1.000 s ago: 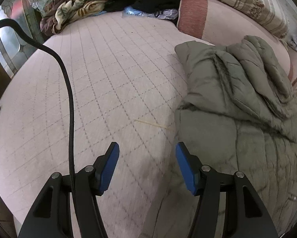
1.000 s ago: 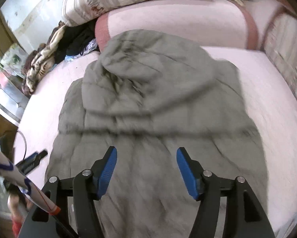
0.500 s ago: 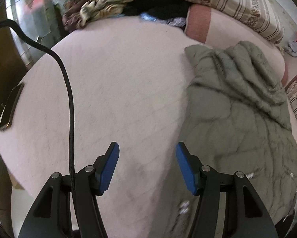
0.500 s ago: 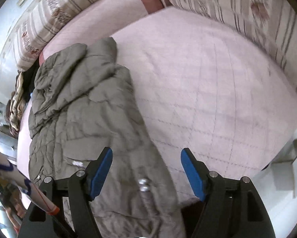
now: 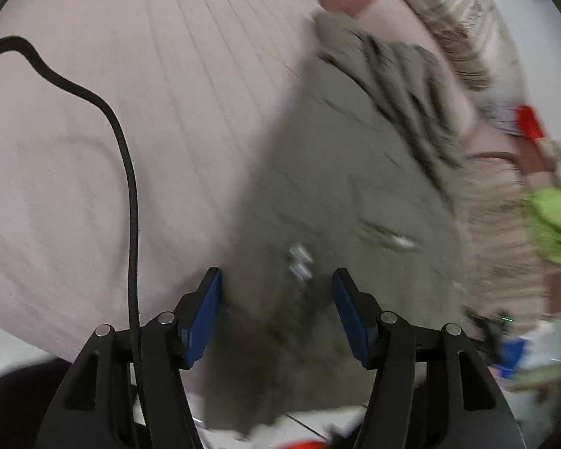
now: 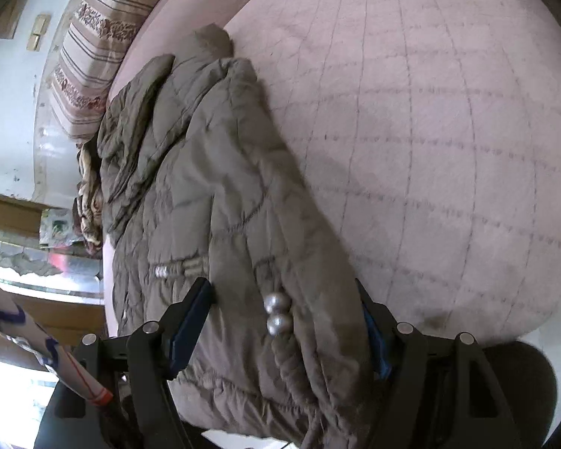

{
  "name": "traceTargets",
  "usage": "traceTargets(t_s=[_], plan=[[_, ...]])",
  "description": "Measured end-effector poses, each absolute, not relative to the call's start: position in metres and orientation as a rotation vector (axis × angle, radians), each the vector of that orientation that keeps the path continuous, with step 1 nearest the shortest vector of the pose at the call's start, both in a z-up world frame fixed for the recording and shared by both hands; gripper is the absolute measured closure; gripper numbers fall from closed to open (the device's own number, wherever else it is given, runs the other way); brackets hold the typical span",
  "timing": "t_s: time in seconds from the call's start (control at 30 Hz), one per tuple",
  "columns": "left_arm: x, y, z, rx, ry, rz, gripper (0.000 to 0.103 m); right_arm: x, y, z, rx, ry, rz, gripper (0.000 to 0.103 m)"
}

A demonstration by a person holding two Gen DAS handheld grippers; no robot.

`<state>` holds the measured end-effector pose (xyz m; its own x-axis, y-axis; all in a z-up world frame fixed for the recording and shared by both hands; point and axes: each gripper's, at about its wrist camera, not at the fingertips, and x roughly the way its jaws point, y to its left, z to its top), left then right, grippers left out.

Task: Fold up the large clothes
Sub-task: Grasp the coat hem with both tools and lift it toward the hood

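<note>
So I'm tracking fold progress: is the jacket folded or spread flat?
Partly folded: the jacket lies lengthwise, one side doubled over itself on the bed.

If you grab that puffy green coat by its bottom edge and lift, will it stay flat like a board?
Probably not. The quilted jacket already lies in soft folds on the bed, so it would likely droop. Its puffy padding looks light but bulky, and may bunch inside the right gripper.

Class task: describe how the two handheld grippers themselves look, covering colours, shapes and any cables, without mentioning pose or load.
Both the left gripper and the right gripper have black angular frames with silver bolt heads, and their fingers carry flat blue pads. A black cable loops beside the left one.
</note>
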<state>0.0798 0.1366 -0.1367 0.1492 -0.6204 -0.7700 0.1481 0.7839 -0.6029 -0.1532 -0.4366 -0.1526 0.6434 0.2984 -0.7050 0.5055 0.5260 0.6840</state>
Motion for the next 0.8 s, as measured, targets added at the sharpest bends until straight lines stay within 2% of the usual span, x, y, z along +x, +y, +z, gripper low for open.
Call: traceTargets(t_s=[0.37,0.63,0.67,0.7,0.8], plan=[[0.042,0.118,-0.134,-0.380,1.267,-0.650,0.045,-0.162,-0.402,-0.143,0.969,0.952,-0.070,0.026],[0.034,0.110,-0.141,-0.367,1.273,-0.633,0.045,-0.154,-0.367,-0.154,0.770,1.063,-0.079,0.029],[0.033,0.109,-0.140,-0.357,1.267,-0.621,0.045,-0.154,-0.363,-0.156,0.750,1.070,-0.087,0.032],[0.032,0.108,-0.139,-0.350,1.261,-0.607,0.048,-0.155,-0.357,-0.155,0.717,1.070,-0.099,0.041],[0.024,0.102,-0.129,-0.305,1.230,-0.553,0.070,-0.162,-0.353,-0.147,0.698,1.059,-0.112,0.065]])
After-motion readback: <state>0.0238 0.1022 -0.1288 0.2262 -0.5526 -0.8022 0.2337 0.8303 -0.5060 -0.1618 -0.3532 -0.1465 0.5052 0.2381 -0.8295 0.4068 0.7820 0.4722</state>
